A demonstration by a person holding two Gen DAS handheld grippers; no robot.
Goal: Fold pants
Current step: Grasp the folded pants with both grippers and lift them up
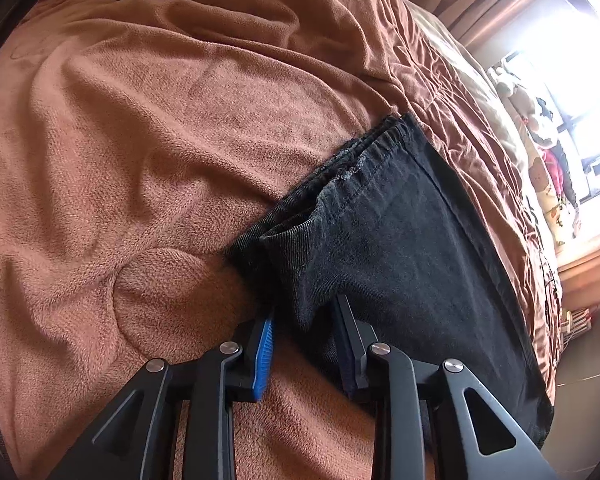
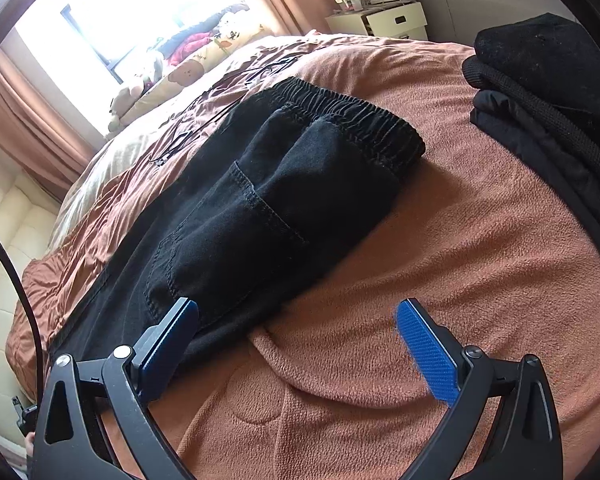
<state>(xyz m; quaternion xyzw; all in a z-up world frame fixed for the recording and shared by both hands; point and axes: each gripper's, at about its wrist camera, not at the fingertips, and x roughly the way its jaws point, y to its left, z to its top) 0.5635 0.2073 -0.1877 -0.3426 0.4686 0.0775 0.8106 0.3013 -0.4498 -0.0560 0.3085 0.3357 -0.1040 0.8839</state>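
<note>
Left wrist view: black pants (image 1: 400, 232) lie folded on a brown fleece blanket (image 1: 140, 160), running from frame centre down to the lower right.
Pants edge, left view: frayed hems and the gathered waistband stacked together at upper centre.
Left gripper (image 1: 306, 344): bottom centre, jaws partly open, a fold of the pants' fabric between them.
Left grip: blue pad (image 1: 263, 356) on the left sits just clear of the cloth; the right finger lies against the fabric. No clamp visible, looks released.
Right wrist view: same pants (image 2: 260, 208) across frame centre, elastic waistband (image 2: 352, 120) at upper right of the garment, patch pocket facing up.
Right gripper (image 2: 298, 320): bottom of frame, jaws wide apart, nothing held.
Right fingers: left one rests over the near edge of the pants; right one, blue pad (image 2: 428, 352), hangs over bare blanket.
Other clothes: pile of black garments (image 2: 548, 100) at upper right, apart from the pants.
Background, right view: bright window (image 2: 140, 12) upper left, curtains beside it, white bedside cabinet (image 2: 380, 20) at top centre, patterned cream bedding (image 2: 188, 68) beyond the blanket.
</note>
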